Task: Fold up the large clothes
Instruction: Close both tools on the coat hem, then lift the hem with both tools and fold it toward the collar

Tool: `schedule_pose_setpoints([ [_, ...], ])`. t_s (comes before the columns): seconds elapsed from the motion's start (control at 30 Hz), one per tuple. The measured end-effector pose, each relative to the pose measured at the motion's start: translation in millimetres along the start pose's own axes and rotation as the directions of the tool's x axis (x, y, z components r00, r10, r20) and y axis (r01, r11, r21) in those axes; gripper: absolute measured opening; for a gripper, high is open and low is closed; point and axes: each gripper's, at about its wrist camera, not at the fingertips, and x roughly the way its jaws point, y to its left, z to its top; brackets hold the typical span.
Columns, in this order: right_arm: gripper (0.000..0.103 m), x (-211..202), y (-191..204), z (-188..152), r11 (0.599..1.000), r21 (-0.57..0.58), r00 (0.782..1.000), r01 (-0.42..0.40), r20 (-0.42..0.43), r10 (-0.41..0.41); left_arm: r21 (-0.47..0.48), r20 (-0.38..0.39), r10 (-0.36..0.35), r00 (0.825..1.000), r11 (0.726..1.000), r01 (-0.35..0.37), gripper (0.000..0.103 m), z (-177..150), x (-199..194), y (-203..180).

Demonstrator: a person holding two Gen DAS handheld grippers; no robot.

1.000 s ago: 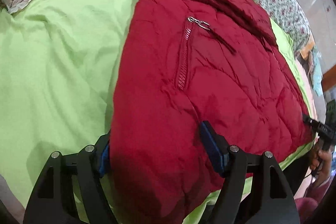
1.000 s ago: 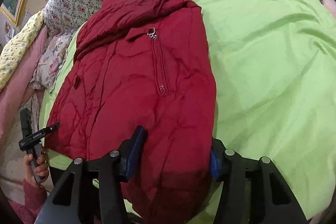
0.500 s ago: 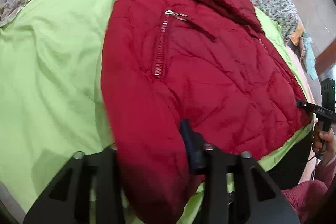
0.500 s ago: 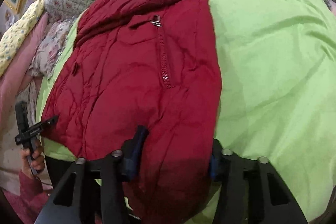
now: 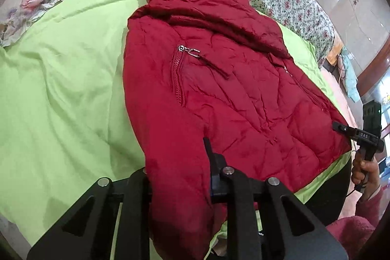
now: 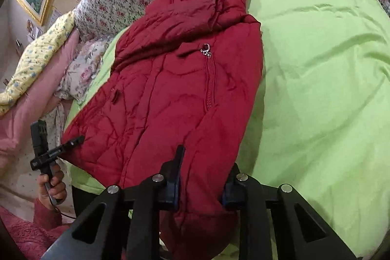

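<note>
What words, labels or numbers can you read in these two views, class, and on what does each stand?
"DAS": white letters on the black bar of the right hand-held gripper, seen from the left wrist.
White print on the bar of the left hand-held gripper, seen from the right wrist: too blurred to read.
Red jacket: no readable label or brand.

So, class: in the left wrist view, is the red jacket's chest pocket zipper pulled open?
No. The zipper on the red puffer jacket runs closed, with its metal pull at the top end.
</note>
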Motion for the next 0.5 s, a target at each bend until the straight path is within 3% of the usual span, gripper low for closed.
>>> schedule_pose_setpoints([
  [0.13, 0.021, -7, 0, 4, 1.000, 0.014, 0.999, -0.024, 0.046, 0.023, -0.046, 0.016, -0.001, 1.000, 0.999, 0.002, 0.017, 7, -10, 3],
  [0.5, 0.020, -26, 4, 26, 1.000, 0.018, 0.982, -0.013, 0.190, 0.010, -0.062, 0.140, -0.026, 0.990, 0.997, 0.035, 0.017, 50, -30, -3],
])
